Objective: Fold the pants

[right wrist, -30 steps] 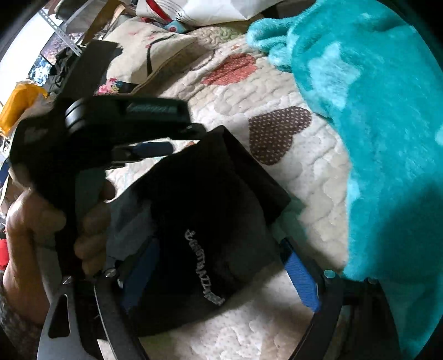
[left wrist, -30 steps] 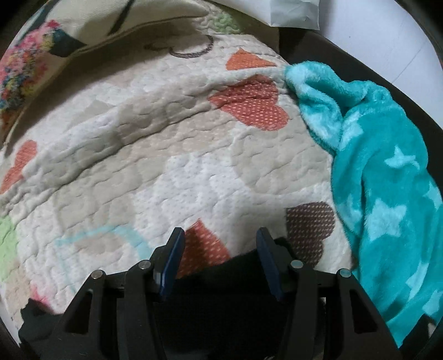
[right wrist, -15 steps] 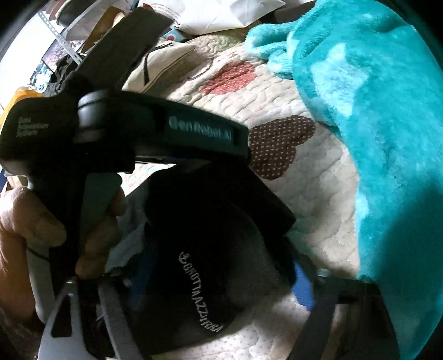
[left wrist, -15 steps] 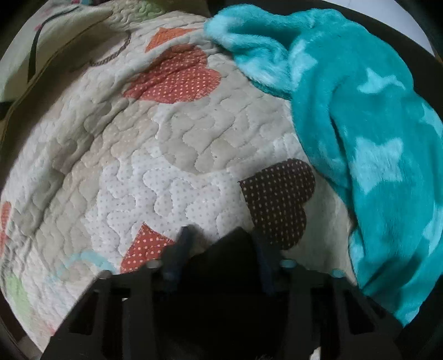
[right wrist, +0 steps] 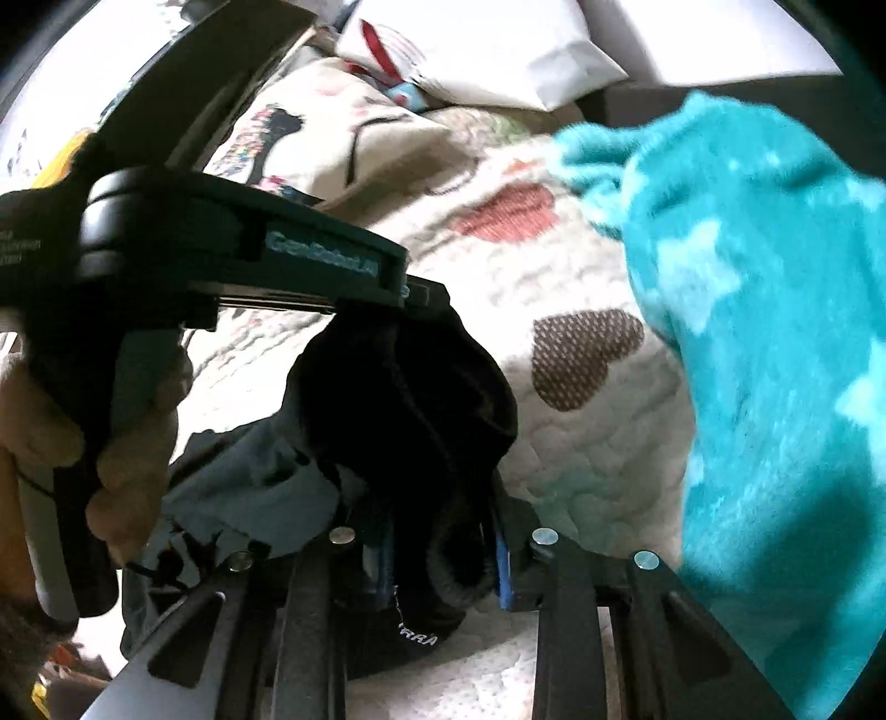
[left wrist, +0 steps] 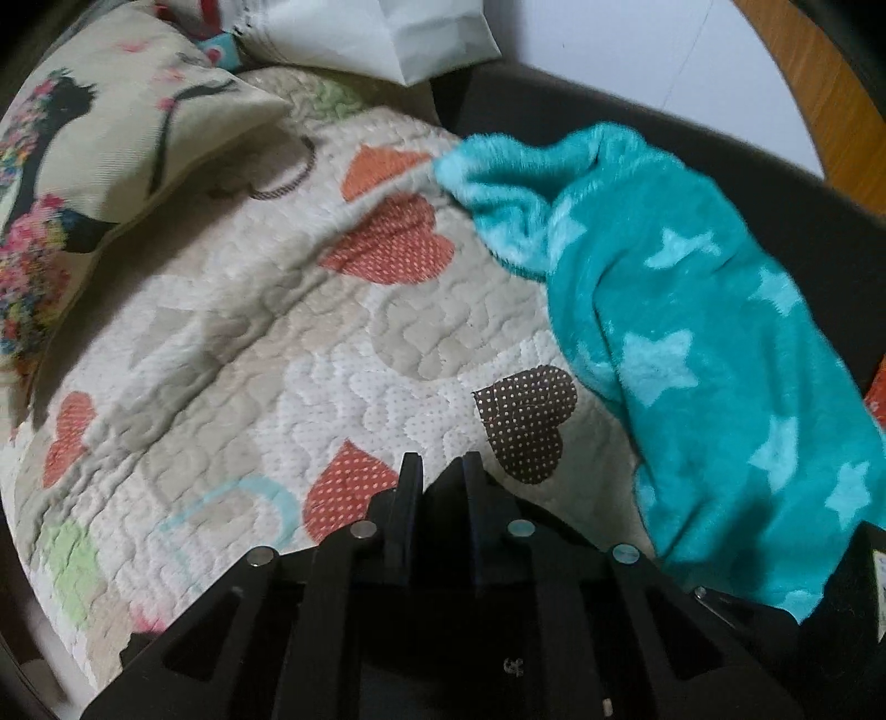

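The black pants (right wrist: 410, 399) hang bunched above the heart-patterned quilt (right wrist: 587, 443), with grey lining showing at the lower left. My left gripper (left wrist: 440, 471) is shut on a fold of the black fabric, and in the right wrist view it (right wrist: 421, 299) pinches the top of the bundle. My right gripper (right wrist: 443, 548) is shut on the lower rolled edge of the pants, its blue pads (right wrist: 503, 570) pressing the cloth. White lettering shows on the fabric just below.
A teal star-patterned fleece blanket (left wrist: 720, 343) lies along the right of the quilt (left wrist: 277, 343). A printed cushion (left wrist: 99, 138) and a white bag (left wrist: 376, 33) sit at the far left and back. The dark bed edge (left wrist: 747, 166) curves behind the blanket.
Both grippers have closed from open onto the pants. The pants went from lying flat to lifted and bunched between the two grippers.
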`<state>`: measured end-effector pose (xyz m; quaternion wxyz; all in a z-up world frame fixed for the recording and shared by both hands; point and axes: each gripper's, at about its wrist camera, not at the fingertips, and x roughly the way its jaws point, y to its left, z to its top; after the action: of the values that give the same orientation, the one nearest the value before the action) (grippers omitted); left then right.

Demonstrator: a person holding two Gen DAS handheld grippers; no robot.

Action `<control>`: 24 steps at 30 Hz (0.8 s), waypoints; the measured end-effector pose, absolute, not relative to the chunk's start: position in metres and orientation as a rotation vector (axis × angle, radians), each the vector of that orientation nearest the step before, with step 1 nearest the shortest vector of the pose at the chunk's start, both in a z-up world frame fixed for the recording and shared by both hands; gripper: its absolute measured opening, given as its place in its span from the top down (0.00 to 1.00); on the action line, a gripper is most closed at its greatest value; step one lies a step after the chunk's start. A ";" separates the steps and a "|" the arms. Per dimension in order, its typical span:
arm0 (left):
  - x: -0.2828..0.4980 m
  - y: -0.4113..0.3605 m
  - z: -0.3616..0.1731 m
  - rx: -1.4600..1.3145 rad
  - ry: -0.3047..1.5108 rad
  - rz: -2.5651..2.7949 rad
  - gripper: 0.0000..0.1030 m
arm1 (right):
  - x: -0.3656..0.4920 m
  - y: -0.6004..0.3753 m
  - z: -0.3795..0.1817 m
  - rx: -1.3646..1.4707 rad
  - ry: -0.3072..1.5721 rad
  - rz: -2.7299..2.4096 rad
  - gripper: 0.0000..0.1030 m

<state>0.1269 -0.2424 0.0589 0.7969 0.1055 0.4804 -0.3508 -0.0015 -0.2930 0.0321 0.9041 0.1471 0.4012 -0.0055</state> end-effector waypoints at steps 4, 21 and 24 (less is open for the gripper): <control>0.121 -0.226 0.070 0.204 1.008 -0.743 0.87 | -0.002 -0.290 0.038 0.306 0.817 0.019 0.73; 0.084 -0.121 0.103 0.071 0.935 -0.636 0.93 | -0.029 -0.221 0.077 0.185 0.758 0.213 0.75; 0.080 -0.106 0.105 0.048 0.924 -0.627 0.94 | -0.030 -0.210 0.081 0.165 0.761 0.237 0.75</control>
<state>0.0796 -0.1058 0.1055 0.8479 0.0227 0.4382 -0.2976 -0.0299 -0.2097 0.0811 0.9183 0.0801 0.3702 0.1151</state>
